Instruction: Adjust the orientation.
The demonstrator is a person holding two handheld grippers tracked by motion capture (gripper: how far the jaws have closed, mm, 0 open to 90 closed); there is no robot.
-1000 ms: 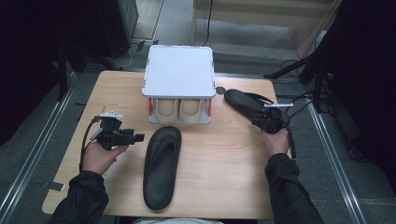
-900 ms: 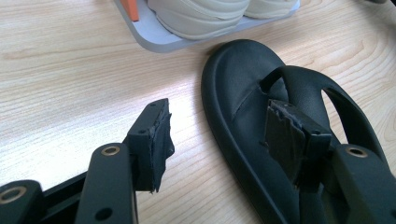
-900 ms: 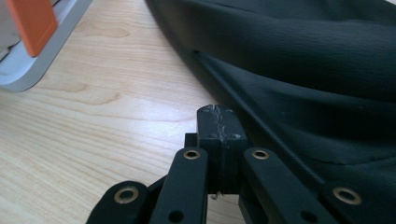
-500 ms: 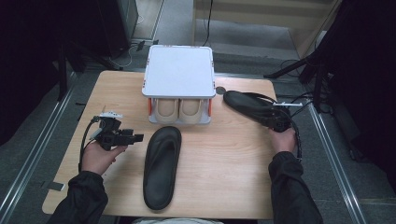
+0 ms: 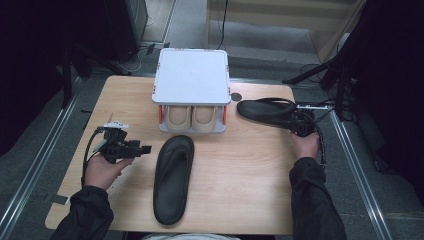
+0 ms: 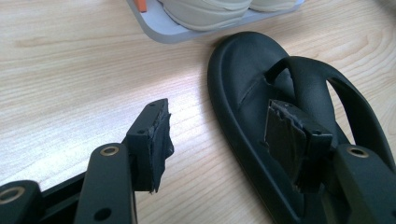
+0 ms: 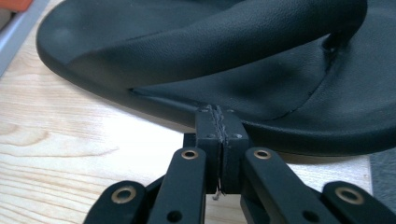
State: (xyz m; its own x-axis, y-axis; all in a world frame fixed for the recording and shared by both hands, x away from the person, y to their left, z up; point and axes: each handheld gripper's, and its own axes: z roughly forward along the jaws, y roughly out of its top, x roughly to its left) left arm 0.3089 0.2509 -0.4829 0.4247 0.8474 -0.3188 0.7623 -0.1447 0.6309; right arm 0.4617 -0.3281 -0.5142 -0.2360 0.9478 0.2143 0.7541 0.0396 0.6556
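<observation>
No text, label, brand or number can be read anywhere

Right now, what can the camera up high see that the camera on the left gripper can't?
The high view alone shows the rack's flat white top, the second black sandal at the table's right edge with the right gripper against it, and both sleeves. The left gripper view alone shows its own open jaws' worn pads close up. Both show the black sandal lying mid-table, the beige shoes in the rack, and the wooden table.
</observation>
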